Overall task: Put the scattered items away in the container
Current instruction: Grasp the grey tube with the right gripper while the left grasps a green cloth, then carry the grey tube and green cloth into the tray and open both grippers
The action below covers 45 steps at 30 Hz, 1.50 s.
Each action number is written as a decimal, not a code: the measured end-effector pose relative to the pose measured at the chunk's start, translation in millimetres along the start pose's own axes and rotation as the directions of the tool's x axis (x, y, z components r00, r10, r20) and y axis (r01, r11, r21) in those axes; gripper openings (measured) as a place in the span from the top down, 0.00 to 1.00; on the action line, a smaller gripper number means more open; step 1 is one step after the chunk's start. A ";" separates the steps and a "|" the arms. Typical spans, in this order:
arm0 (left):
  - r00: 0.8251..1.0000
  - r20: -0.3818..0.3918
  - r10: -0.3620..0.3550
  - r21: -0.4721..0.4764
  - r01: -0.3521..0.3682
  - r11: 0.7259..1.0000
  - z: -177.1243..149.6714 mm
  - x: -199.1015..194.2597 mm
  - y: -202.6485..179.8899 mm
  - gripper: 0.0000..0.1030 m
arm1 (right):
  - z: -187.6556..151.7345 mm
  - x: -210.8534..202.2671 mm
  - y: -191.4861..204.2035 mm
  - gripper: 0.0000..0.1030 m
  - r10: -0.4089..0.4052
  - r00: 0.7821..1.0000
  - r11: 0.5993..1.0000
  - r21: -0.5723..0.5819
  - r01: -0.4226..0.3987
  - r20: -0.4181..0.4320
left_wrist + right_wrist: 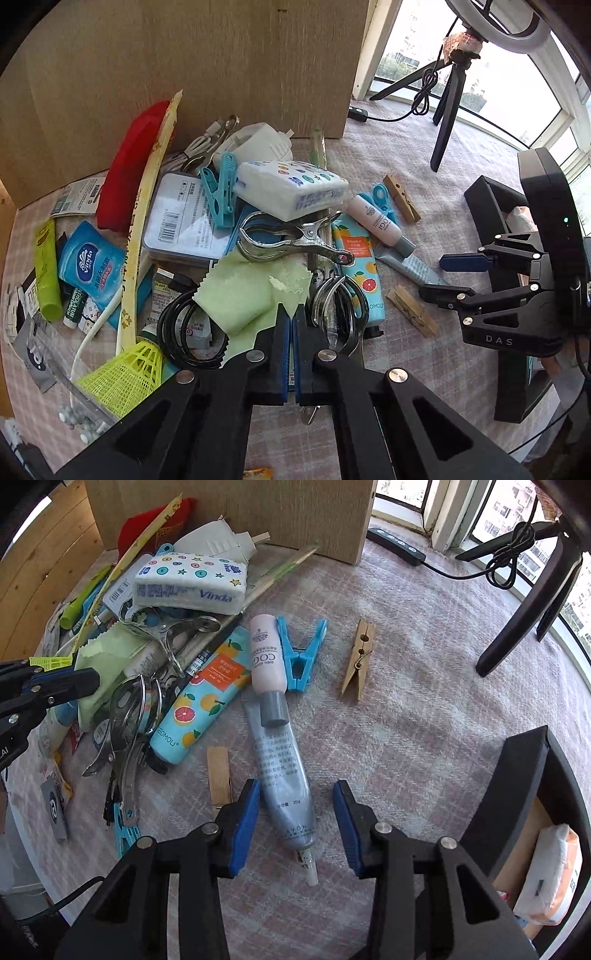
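Scattered items are lying in a heap on a pink-grey checked cloth (424,686), piled against a wooden board (221,62) standing upright behind them. Container (532,775), black-walled, is sitting at the right edge of the cloth, apart from the heap, with a white-and-orange packet (550,882) showing inside it. Windows are letting daylight in at the back right; a black tripod (448,107) with a coiled cable is standing on the cloth near them.

Heap is including a Vinda tissue pack (188,581), a red pouch (129,166), a metal clip (291,240), a light green cloth (243,295), a yellow shuttlecock (125,373), a fruit-print tube (203,698) and a pink tube (266,653). Two wooden pegs (360,653) and a blue peg (301,653) are lying just outside it.

Left gripper (291,314) is pointing steeply down over the near side of the heap, jaws pressed together, seemingly pinching the edge of the light green cloth between the pads.

Right gripper (295,794) is pointing almost straight down, jaws spread partway. A silver-grey Avon tube (284,794) is lying on the checked cloth between them, just beside the left pad; cannot tell if that pad is touching it, and the right pad is clear of it.
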<state>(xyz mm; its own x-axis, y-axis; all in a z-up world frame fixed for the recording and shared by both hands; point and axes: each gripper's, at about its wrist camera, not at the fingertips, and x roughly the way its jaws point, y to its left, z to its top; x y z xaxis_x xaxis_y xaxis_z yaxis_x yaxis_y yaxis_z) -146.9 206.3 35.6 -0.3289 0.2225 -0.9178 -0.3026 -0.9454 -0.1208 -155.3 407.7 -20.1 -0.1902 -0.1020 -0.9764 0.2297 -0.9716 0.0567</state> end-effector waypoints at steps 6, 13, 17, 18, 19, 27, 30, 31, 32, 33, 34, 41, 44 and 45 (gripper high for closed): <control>1.000 0.012 -0.006 -0.025 0.006 1.000 0.3 -3.3 4.6 1.00 | -4.2 -3.6 -1.4 0.75 -0.037 0.999 0.999 0.017 0.037 0.008; 0.997 0.056 -0.056 -0.054 0.059 0.997 -2.9 -28.0 3.3 1.00 | -20.2 -20.1 -18.1 0.77 0.041 0.998 0.991 0.126 -0.047 0.043; 0.992 0.096 -0.075 -0.043 0.080 0.996 -0.6 -48.4 -7.1 1.00 | -34.1 -38.5 -32.0 0.77 0.098 0.992 0.975 0.193 -0.112 0.083; 0.991 0.106 -0.085 -0.036 0.089 0.995 -0.2 -53.6 -11.3 1.00 | -37.2 -43.1 -34.3 0.78 0.102 0.991 0.972 0.201 -0.118 0.090; 0.989 0.114 -0.090 -0.029 0.094 0.995 0.5 -58.1 -15.6 1.00 | -40.7 -48.3 -36.6 0.78 0.106 0.989 0.970 0.209 -0.125 0.100; 0.977 0.156 -0.147 0.050 0.141 0.989 4.6 -83.1 -55.6 1.00 | -61.3 -78.4 -52.7 0.83 0.097 0.985 0.952 0.276 -0.134 0.144; 0.970 0.151 -0.192 0.066 0.184 0.981 5.6 -87.5 -72.6 1.00 | -67.1 -84.3 -66.8 0.83 0.115 0.977 0.933 0.318 -0.168 0.178; 0.967 0.149 -0.206 0.075 0.197 0.978 5.9 -88.7 -79.5 1.00 | -63.4 -83.8 -71.5 0.83 0.108 0.976 0.930 0.329 -0.167 0.191; 0.964 0.148 -0.219 0.085 0.208 0.974 6.0 -89.9 -86.9 1.00 | -67.0 -89.6 -75.3 0.83 0.101 0.974 0.927 0.336 -0.167 0.204; 0.961 0.145 -0.234 0.099 0.222 0.970 6.0 -91.2 -96.0 1.00 | -70.5 -94.6 -79.3 0.83 0.093 0.971 0.924 0.345 -0.166 0.219; 0.959 0.141 -0.247 0.115 0.232 0.966 6.0 -92.3 -105.1 1.00 | -75.5 -100.7 -84.1 0.83 0.085 0.969 0.921 0.353 -0.166 0.233; 0.926 0.106 -0.363 0.231 0.332 0.914 1.4 -101.6 -180.3 1.00 | -135.5 -147.0 -129.9 0.83 -0.030 0.960 0.880 0.463 -0.107 0.278; 0.912 0.079 -0.403 0.283 0.367 0.886 -3.1 -103.6 -215.1 1.00 | -169.5 -163.7 -154.9 0.83 -0.114 0.955 0.844 0.534 -0.053 0.275; 0.907 0.070 -0.415 0.297 0.378 0.877 -4.9 -104.3 -226.8 1.00 | -182.6 -169.6 -164.7 0.83 -0.137 0.952 0.827 0.560 -0.041 0.272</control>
<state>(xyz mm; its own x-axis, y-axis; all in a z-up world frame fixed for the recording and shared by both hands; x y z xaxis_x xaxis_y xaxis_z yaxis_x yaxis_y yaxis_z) -39.6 396.4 156.9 -0.2352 0.6106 -0.7562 -0.6555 -0.6741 -0.3405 13.4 624.0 98.2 -0.4725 -0.0223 -0.8810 -0.3368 -0.9192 0.2039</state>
